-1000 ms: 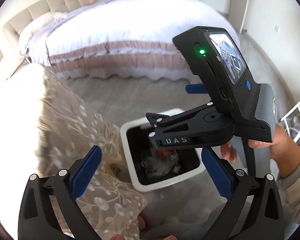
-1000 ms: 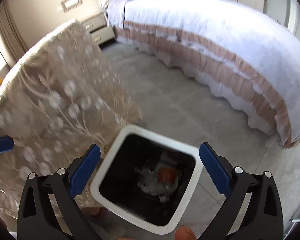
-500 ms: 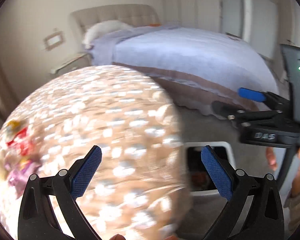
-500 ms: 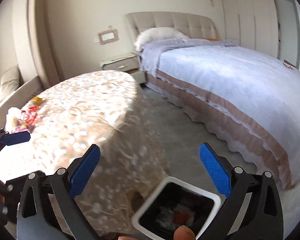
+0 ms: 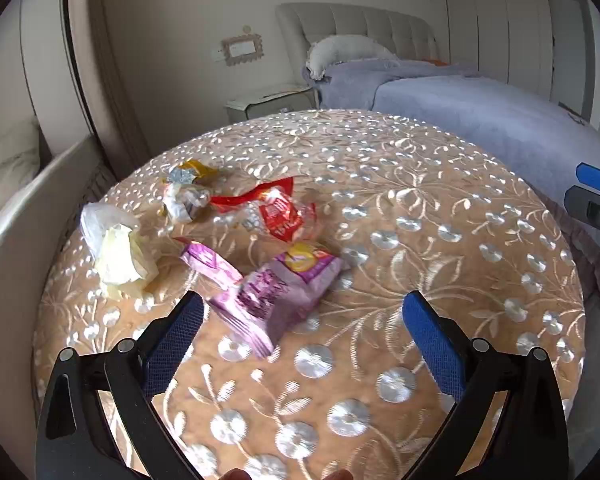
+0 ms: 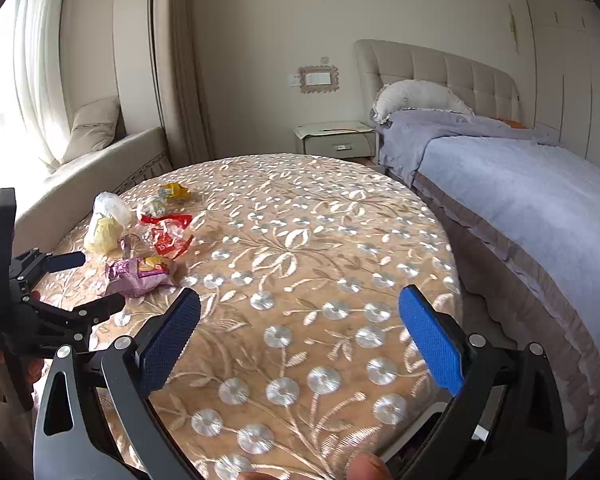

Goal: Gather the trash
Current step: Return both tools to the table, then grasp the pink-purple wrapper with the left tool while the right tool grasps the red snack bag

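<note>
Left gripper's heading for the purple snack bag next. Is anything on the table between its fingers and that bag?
Nothing visible is. The left gripper is open and empty, and the purple snack bag lies just ahead, toward its left finger, with only the bare tablecloth around it. The other wrappers lie beyond the bag.

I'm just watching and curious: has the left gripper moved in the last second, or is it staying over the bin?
Yes. The left gripper, jaws open, has swung up and away from the bin, out of its view now, to face the purple snack bag on the round table.

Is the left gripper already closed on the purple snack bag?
No. The left gripper is open above the table, and the purple snack bag lies loose ahead of its fingers.
</note>
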A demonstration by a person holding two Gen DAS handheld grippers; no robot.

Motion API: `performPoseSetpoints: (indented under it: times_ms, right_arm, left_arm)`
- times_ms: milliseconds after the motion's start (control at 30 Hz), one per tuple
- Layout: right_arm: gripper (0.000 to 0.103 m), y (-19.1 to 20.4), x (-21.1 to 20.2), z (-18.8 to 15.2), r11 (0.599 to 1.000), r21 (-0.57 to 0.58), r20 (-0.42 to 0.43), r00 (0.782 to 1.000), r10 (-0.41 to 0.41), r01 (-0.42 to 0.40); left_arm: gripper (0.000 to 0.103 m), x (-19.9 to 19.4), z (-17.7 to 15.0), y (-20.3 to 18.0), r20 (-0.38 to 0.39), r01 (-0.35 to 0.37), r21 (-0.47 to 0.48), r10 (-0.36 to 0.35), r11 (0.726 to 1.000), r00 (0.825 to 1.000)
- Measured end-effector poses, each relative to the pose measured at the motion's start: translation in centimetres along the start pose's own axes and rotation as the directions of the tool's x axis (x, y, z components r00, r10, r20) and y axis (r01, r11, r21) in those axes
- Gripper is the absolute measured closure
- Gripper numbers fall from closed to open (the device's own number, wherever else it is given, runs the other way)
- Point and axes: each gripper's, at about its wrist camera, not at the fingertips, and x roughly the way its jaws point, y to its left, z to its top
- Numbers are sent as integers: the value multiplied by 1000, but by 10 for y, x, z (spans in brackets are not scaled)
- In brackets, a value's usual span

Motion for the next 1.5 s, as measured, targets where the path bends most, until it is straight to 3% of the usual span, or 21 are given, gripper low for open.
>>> performPoseSetpoints:
  times_ms: [200,333,367,400,467,567,700,833,1033,1200,1367,1433,1500]
  right_arm:
    - [4,43,21,17,997,-70,-22,1000,18,-19]
    - [4,58,34,25,996,-90,-39,999,18,-22]
    - [4,60,37,27,995,-95,-42,999,17,-21]
    - [4,63,40,29,995,-99,-44,999,16,-21]
    - [4,68,47,33,994,-106,-55,998,16,-22]
    - [4,74,61,35,993,-109,-80,997,25,-34]
    - [4,83,80,40,992,-121,-109,994,30,-44]
    - [4,95,98,49,988,-128,-128,990,65,-82]
    - [4,128,134,69,967,-210,-155,982,112,-143]
    - [4,157,180,77,944,-238,-242,955,169,-228]
    - [4,178,224,81,936,-254,-314,936,160,-245]
    - [12,183,240,77,940,-263,-349,930,117,-217]
    - [51,184,250,71,943,-251,-386,916,111,-220]
  left_arm:
    - [5,26,7,11,-18,57,96,-55,994,998]
    - [6,55,8,12,-101,87,133,-73,987,992]
    - [9,62,8,14,-126,108,122,-92,987,988]
    - [21,66,7,16,-138,131,110,-115,985,984]
    - [34,72,6,20,-169,185,81,-170,979,971]
    - [57,72,6,26,-160,244,47,-233,969,959]
    - [73,65,4,28,-156,262,59,-250,963,955]
    - [77,41,3,34,-132,273,45,-265,961,955]
    - [78,3,-3,71,-36,215,-91,-219,972,975]
    - [78,-11,-5,95,-9,150,-140,-153,979,988]
    - [78,-18,-5,107,9,129,-168,-130,977,992]
    - [78,-18,-5,108,12,129,-173,-129,977,992]
    - [78,-20,-6,110,17,127,-172,-126,977,992]
